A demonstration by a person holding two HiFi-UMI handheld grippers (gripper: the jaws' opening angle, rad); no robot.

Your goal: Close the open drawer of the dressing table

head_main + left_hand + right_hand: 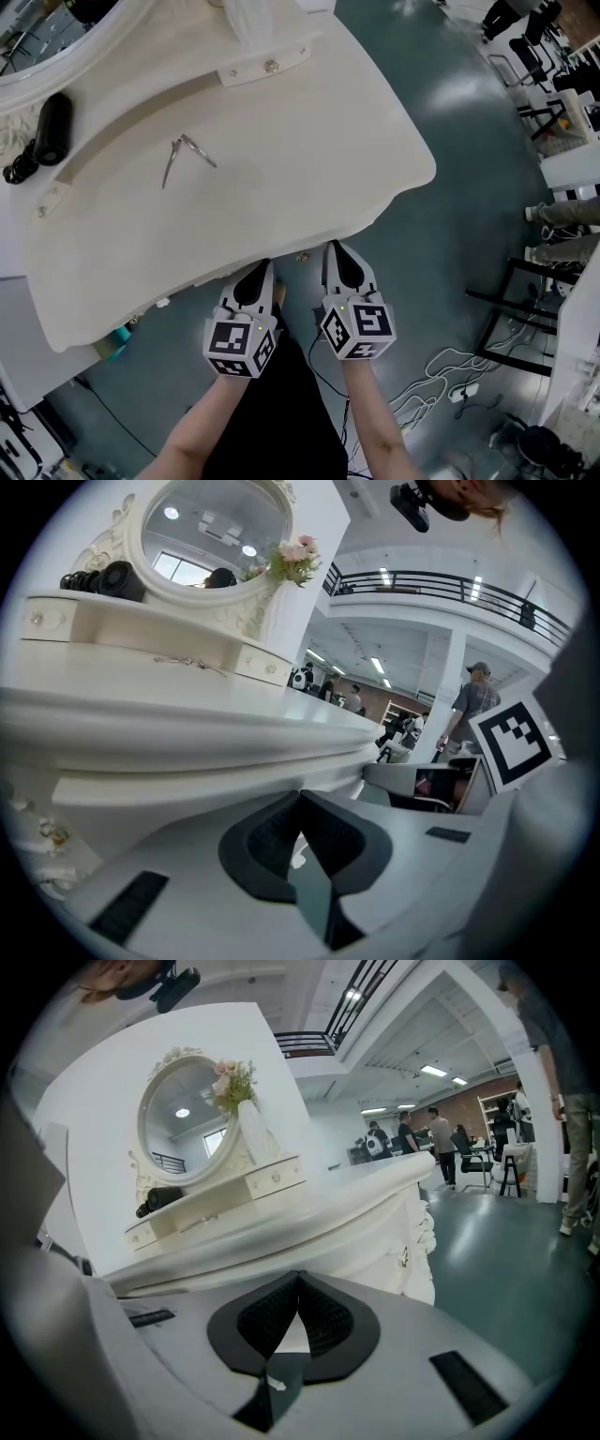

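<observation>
The white dressing table (281, 159) fills the upper left of the head view. Its tabletop overhangs the front, so of the drawer only a small metal knob (302, 255) shows between my two grippers. My left gripper (258, 270) points at the table's front edge, jaws shut with nothing in them. The right gripper (335, 249) lies beside it, also shut and empty, its tip under the tabletop's rim. In the left gripper view the left gripper (300, 803) sits just below the moulded edge (187, 733). In the right gripper view the right gripper (298, 1283) faces the carved front (375, 1241).
Metal tweezers (183, 155) lie on the tabletop, a black cylinder (52, 127) on the raised shelf, with a small upper drawer (271, 66) behind. White cables (450, 375) and a black stand (511, 309) are on the floor to the right. People stand farther off (562, 225).
</observation>
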